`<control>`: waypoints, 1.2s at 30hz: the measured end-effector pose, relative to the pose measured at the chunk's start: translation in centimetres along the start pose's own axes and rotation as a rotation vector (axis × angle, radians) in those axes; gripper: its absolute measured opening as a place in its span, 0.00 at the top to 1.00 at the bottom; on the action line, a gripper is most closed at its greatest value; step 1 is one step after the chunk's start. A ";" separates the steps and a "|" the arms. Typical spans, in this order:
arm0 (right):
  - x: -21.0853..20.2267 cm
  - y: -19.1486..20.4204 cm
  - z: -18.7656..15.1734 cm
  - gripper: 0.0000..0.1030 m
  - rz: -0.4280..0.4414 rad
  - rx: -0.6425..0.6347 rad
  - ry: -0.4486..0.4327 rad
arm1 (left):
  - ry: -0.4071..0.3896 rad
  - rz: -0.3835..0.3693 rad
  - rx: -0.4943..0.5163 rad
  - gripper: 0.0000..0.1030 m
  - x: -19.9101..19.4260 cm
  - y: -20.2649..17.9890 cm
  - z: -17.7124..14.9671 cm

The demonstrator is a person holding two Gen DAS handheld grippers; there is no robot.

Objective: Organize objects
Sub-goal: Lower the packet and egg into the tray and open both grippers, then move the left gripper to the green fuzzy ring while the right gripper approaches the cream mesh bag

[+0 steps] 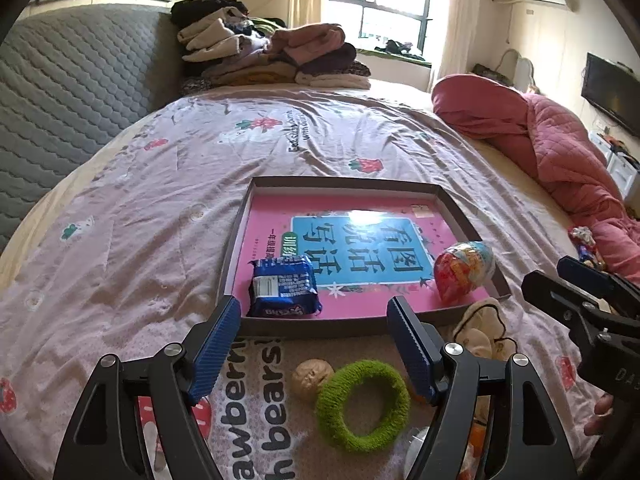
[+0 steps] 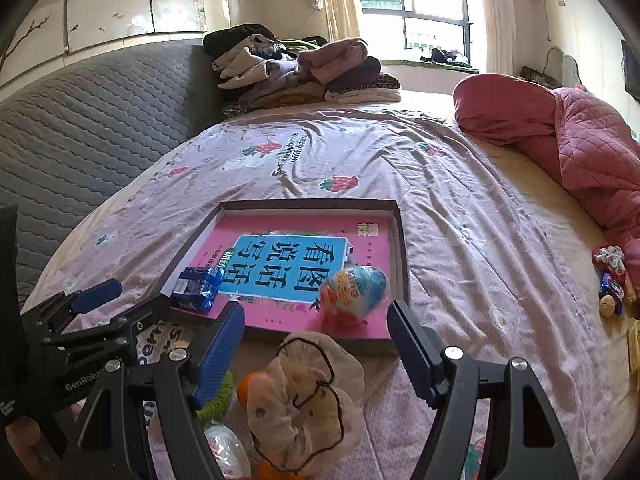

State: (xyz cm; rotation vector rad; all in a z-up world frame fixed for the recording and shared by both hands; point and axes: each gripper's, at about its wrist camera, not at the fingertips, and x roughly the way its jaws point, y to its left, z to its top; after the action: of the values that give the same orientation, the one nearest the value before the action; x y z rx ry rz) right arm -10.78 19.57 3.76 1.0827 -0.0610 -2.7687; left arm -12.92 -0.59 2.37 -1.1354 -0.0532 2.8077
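Note:
A shallow dark tray [image 1: 340, 182] [image 2: 403, 248] lies on the bed with a pink book [image 1: 272, 216] [image 2: 372, 244] inside. On the book lie a blue snack packet [image 1: 284, 286] [image 2: 196, 286] and a foil egg [image 1: 464, 270] [image 2: 354, 292]. Before the tray lie a walnut [image 1: 311, 378], a green fuzzy ring [image 1: 362, 404] and a beige scrunchie [image 1: 482, 330] [image 2: 308, 396]. My left gripper [image 1: 314, 340] is open and empty above the walnut and ring. My right gripper [image 2: 316, 346] is open and empty above the scrunchie.
An orange item [image 2: 250, 390] and a clear plastic wrapper [image 2: 226, 450] lie by the scrunchie. A pink quilt [image 1: 560, 156] [image 2: 580, 140] lies on the right with small toys [image 2: 610, 280] near it. Folded clothes [image 1: 272, 52] are stacked at the far end. A grey padded headboard [image 1: 72, 92] is on the left.

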 end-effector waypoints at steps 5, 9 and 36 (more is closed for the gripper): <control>-0.5 0.1 -0.4 0.29 -0.006 -0.010 -0.008 | -0.010 -0.007 0.023 0.26 -0.8 -0.5 -0.5; -0.7 0.3 -0.7 0.29 -0.001 -0.020 -0.007 | -0.013 -0.013 0.031 0.26 -1.2 -0.7 -0.7; -0.7 0.0 -2.5 0.29 -0.037 -0.055 0.040 | 0.063 0.024 0.101 0.26 -1.5 -2.3 -4.8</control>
State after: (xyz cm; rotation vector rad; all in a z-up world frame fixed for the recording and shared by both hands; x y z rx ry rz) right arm -8.61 19.74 2.37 1.1356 0.0409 -2.7626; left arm -8.32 1.52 0.17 -1.2084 0.1078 2.7575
